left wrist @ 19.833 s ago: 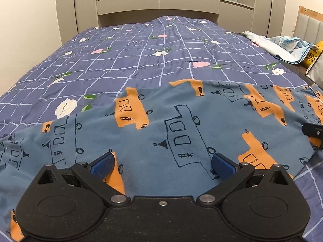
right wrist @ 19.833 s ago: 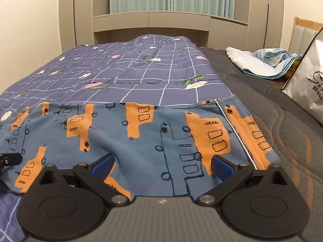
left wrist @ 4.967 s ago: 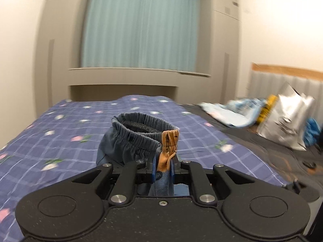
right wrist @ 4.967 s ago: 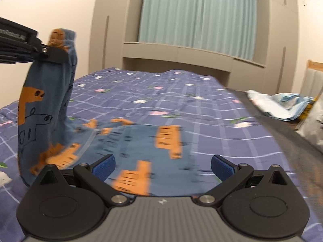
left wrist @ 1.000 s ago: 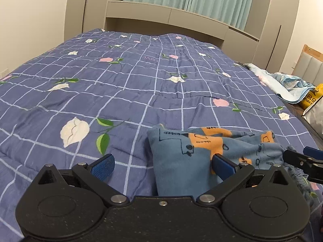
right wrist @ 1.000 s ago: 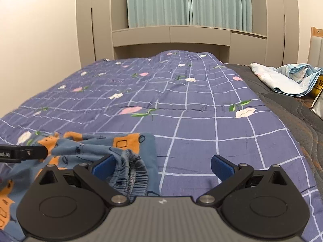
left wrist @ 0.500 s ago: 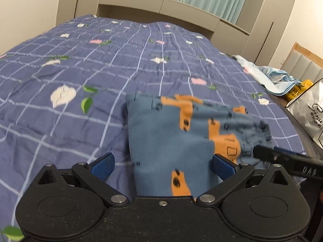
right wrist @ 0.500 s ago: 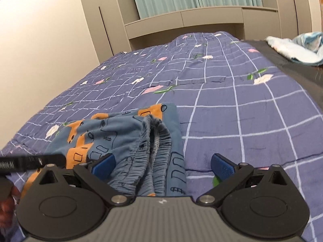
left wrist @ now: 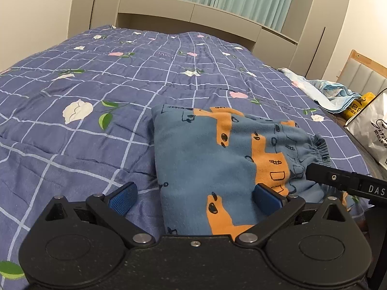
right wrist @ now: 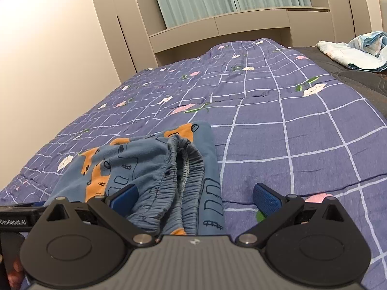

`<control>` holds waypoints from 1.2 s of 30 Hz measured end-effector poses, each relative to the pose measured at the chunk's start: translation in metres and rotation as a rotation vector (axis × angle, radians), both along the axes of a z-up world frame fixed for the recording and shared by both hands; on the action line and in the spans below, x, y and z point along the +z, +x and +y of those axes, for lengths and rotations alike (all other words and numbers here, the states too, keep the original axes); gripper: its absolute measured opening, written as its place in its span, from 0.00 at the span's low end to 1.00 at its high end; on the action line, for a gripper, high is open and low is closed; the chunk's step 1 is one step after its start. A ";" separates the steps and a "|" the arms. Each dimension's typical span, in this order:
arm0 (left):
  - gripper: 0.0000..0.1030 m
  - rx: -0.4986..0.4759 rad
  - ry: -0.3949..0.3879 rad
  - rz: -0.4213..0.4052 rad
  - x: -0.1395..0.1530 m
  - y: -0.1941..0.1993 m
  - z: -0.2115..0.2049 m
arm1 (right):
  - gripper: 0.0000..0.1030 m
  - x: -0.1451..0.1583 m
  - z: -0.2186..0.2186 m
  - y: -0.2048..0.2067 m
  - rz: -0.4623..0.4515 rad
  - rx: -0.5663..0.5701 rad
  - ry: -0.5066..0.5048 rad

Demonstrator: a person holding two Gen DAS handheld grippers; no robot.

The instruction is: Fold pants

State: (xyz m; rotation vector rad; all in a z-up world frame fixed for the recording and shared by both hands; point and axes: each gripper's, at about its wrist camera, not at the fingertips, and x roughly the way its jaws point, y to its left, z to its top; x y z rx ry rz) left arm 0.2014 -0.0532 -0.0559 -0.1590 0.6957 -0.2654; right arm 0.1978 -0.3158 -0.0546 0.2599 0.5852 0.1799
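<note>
The blue pants (left wrist: 212, 154) with orange and outlined truck prints lie folded into a compact bundle on the purple checked quilt (left wrist: 96, 89). My left gripper (left wrist: 194, 197) is open above the bundle's near left edge, holding nothing. In the right wrist view the same pants (right wrist: 154, 166) show their gathered elastic waistband (right wrist: 188, 169) facing me. My right gripper (right wrist: 194, 197) is open over the waistband end, with nothing between its fingers. The right gripper's black finger (left wrist: 343, 181) pokes in from the right in the left wrist view.
The quilt spreads far back to a beige headboard shelf (left wrist: 193, 12). A light blue cloth heap (left wrist: 324, 91), a yellow packet (left wrist: 355, 106) and a silver bag (left wrist: 372, 133) sit at the right on a dark mattress cover (right wrist: 358, 72). A hand (right wrist: 14, 273) shows at the lower left.
Both grippers have edged closer over the folded bundle and tilted slightly; the pants stay put on the quilt. Both stay open.
</note>
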 end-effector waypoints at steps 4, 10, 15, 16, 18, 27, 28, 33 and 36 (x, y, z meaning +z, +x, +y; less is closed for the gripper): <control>1.00 0.001 -0.015 -0.001 -0.001 0.000 0.003 | 1.00 0.000 -0.001 -0.004 -0.017 0.003 0.016; 1.00 -0.003 -0.038 -0.004 -0.001 -0.001 0.006 | 0.87 0.000 -0.007 -0.013 -0.040 0.034 0.105; 0.99 0.005 -0.073 0.026 0.004 -0.004 0.014 | 0.68 -0.002 -0.011 -0.015 -0.032 0.036 0.151; 0.99 0.012 -0.091 0.034 0.005 -0.005 0.017 | 0.66 -0.003 -0.010 -0.016 -0.031 0.035 0.153; 0.94 0.039 -0.142 0.047 0.007 -0.008 0.024 | 0.61 -0.003 -0.009 -0.017 -0.034 0.030 0.157; 0.49 0.026 -0.207 0.093 0.012 -0.004 0.029 | 0.40 0.001 -0.001 -0.026 -0.045 -0.018 0.165; 0.49 0.027 -0.191 0.094 0.014 -0.004 0.026 | 0.39 0.002 0.000 -0.028 -0.050 -0.027 0.164; 0.28 0.020 -0.138 0.076 0.021 -0.005 0.017 | 0.25 0.010 0.000 -0.038 -0.074 -0.070 0.187; 0.18 0.002 -0.085 0.037 0.031 -0.004 0.006 | 0.23 0.018 0.004 -0.046 -0.101 -0.082 0.157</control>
